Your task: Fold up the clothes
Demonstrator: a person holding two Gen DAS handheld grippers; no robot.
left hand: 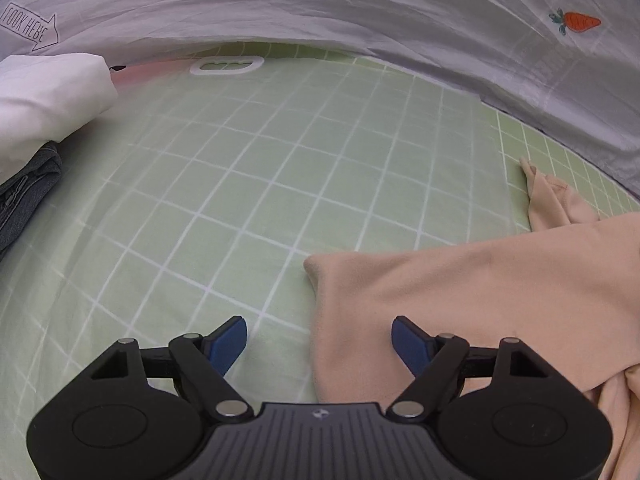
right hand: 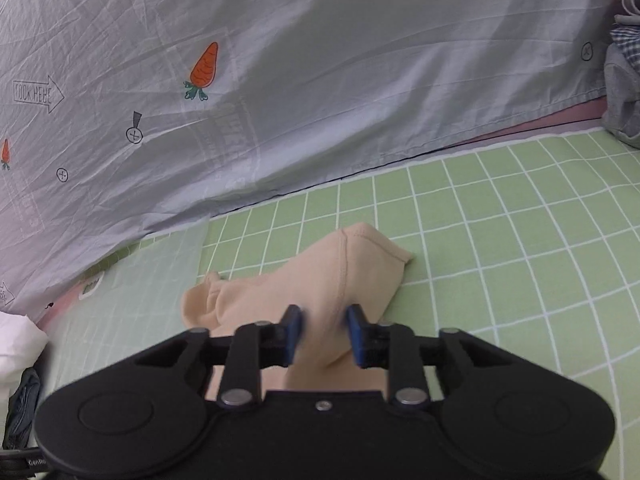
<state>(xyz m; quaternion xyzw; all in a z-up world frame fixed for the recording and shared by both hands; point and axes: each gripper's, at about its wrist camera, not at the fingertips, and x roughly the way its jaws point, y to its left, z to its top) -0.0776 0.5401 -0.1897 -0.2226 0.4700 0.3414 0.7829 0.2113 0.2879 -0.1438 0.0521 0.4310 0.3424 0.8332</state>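
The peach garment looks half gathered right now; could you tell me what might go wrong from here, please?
1. The right tool pinches only a bunched ridge of the garment, so the fabric may slip out or lift unevenly.
2. The left tool is open and holds nothing, with the garment edge between its fingers, so that side could drag and crease on the green sheet.

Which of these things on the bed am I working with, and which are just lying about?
In the job:
peach garment
right gripper
left gripper

Lying about:
white cloth
dark denim item
grey carrot-print sheet
clothes heap
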